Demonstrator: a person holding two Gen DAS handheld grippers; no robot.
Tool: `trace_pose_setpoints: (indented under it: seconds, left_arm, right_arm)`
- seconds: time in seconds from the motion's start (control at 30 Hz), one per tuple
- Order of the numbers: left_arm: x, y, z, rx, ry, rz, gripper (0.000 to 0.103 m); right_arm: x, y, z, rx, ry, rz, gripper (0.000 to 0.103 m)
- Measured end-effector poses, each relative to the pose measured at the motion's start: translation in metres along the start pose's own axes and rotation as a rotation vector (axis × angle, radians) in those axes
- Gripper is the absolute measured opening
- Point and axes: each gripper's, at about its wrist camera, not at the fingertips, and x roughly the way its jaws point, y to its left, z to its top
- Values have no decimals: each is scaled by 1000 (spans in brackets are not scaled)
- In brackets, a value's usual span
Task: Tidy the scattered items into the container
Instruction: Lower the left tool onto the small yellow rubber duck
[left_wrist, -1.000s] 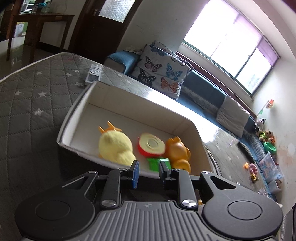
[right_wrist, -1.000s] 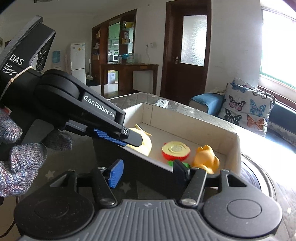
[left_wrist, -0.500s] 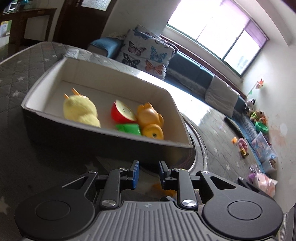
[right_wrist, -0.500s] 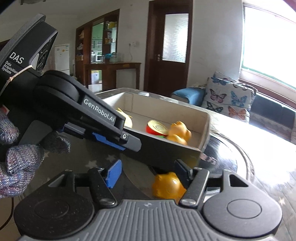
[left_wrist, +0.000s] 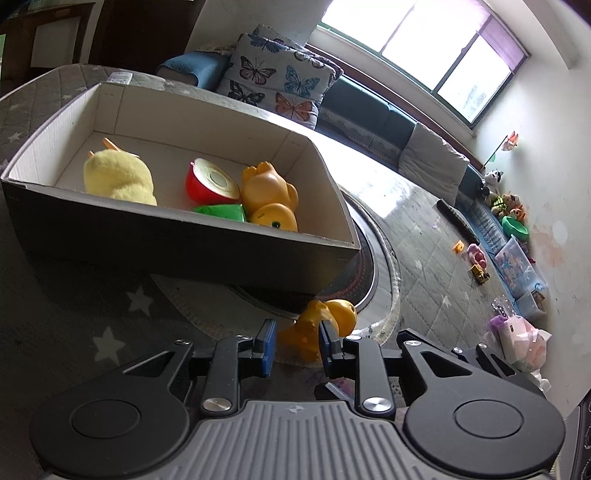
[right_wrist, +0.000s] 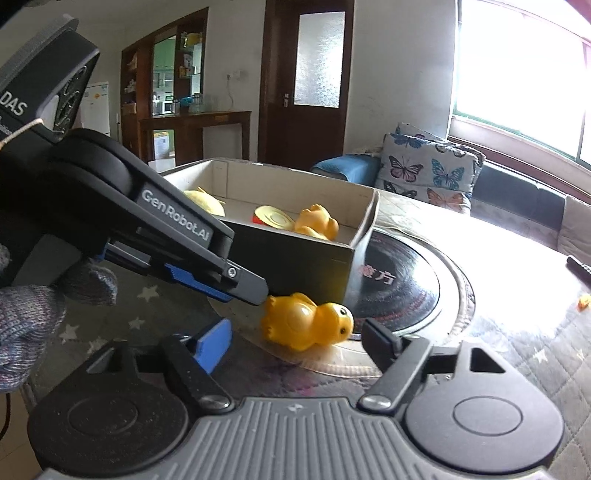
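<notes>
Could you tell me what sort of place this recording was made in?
Most likely a home living room: a sofa with a butterfly cushion runs under a window, and a wooden door leads off it.

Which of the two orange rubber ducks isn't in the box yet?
The orange duck lying on the table in front of the box; the other orange duck sits inside it.

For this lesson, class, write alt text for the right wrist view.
An orange rubber duck lies on its side on the table, between the open right gripper and the tip of the left gripper. Behind it, a cardboard box holds more toys.
</notes>
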Motion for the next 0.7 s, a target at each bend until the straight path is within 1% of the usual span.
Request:
trace_pose_setpoints:
  seconds: [0.43, 0.5, 0.7]
  left_arm:
    - [20, -7, -2, 26, 49, 0, 29]
    - [24, -8, -1, 28, 53, -3, 31]
    - [31, -9, 2, 35, 62, -11, 31]
  right_arm:
    - [24, -12, -6, 19, 39, 6, 81]
    - [28, -15, -5, 20, 42, 8, 81]
    - [38, -20, -5, 20, 56, 20, 81]
